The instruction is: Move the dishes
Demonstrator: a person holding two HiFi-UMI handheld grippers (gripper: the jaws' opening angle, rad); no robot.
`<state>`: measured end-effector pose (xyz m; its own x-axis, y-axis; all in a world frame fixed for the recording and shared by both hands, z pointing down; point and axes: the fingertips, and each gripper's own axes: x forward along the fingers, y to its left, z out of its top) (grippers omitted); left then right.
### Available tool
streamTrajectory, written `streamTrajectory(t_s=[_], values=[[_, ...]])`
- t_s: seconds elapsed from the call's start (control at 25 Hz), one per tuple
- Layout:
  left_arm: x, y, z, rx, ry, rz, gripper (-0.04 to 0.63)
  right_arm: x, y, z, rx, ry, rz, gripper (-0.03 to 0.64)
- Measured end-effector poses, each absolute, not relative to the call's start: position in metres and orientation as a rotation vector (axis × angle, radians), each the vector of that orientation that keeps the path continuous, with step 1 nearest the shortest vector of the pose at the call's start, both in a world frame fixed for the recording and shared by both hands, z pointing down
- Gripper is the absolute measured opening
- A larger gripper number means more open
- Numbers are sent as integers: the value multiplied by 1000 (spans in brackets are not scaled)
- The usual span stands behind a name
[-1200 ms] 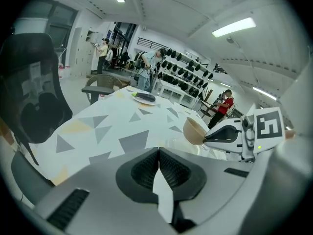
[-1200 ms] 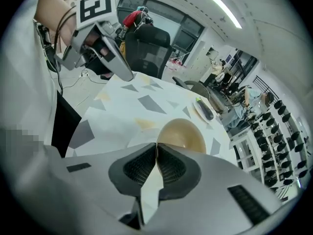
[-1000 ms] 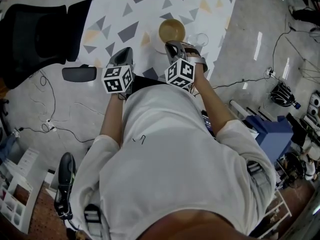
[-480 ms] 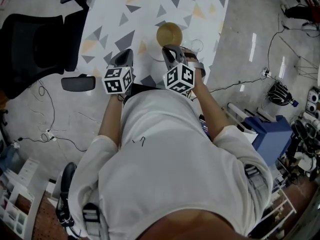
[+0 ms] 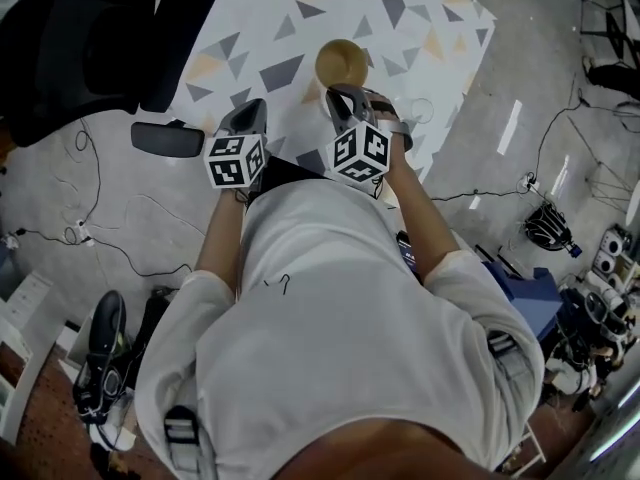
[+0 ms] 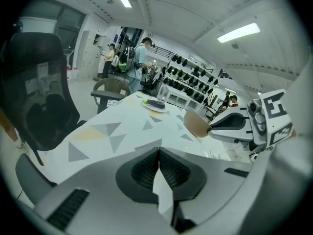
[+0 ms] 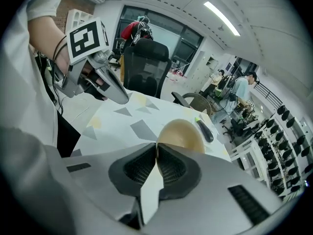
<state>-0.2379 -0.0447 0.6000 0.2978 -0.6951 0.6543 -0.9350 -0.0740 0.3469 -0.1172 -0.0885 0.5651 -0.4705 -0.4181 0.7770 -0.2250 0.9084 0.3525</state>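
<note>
Above the near end of the worktop [image 5: 262,30], the right tool [image 7: 156,150] has its jaws clamped on the rim of a tan bowl [image 7: 182,132]. In the left gripper view the bowl hangs tilted at the tip of this tool and seems to be clear of the patterned surface. The left tool [image 6: 159,155] is beside it, on the person's left side. Its jaws are pressed together with nothing between them, and it touches no dish. At the far end of the worktop lies a white plate [image 6: 162,109] with a dark long thing [image 6: 155,103] on it, well apart from the bowl. What looks like a clear glass [image 5: 418,110] stands near the right edge of the worktop, just beside the right tool. A black office chair [image 5: 80,38] stands at the left side of the worktop. Some people are standing near racks in the background.
</note>
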Motion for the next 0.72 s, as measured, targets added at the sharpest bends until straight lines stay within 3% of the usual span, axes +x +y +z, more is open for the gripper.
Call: streamTrajectory(t_s=[0.72], values=[[-318, -6, 613, 1645, -1590, 362, 20, -200, -113, 604, 234, -1964, -448, 21]])
